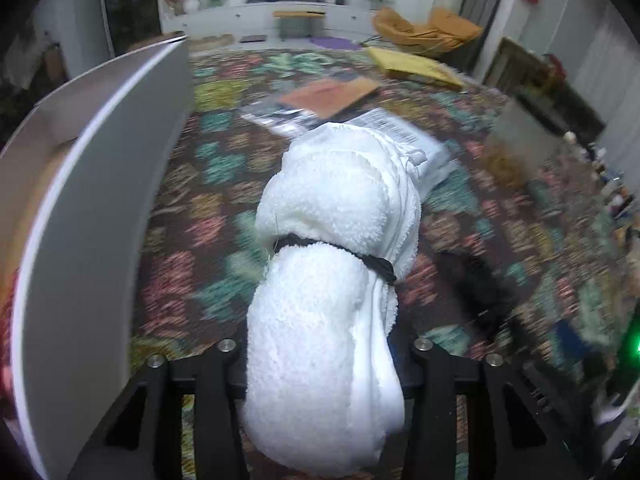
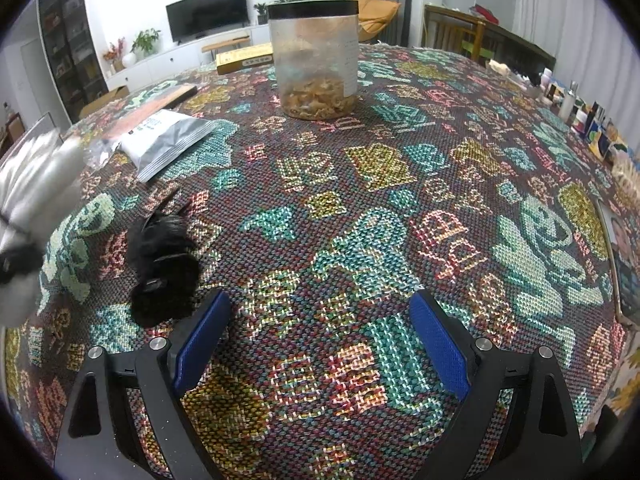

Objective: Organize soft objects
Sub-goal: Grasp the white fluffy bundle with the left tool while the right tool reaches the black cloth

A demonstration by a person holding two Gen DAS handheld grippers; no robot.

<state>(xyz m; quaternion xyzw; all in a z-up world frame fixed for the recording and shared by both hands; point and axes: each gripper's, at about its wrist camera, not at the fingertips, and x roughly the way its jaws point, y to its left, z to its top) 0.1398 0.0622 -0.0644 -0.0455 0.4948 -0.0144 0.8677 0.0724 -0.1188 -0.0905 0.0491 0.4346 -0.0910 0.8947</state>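
Note:
A white fluffy towel roll (image 1: 328,240), tied round its middle with a black band (image 1: 340,256), fills the centre of the left wrist view. My left gripper (image 1: 324,354) is shut on the roll's near end, and the roll sticks out forward above the patterned tablecloth (image 1: 208,240). In the right wrist view the same roll (image 2: 36,184) shows blurred at the left edge. A black fluffy bundle (image 2: 164,268) lies on the cloth just left of my right gripper (image 2: 320,320), which stands open with nothing between its blue pads (image 2: 200,344). The left wrist view has the black bundle (image 1: 476,284) right of the roll.
A white box wall (image 1: 100,200) rises close on the left of the roll. A silver pouch (image 2: 168,140) and an orange packet (image 2: 160,100) lie further back. A clear jar with a black lid (image 2: 314,60) stands mid-table. Small bottles (image 2: 568,100) line the right edge.

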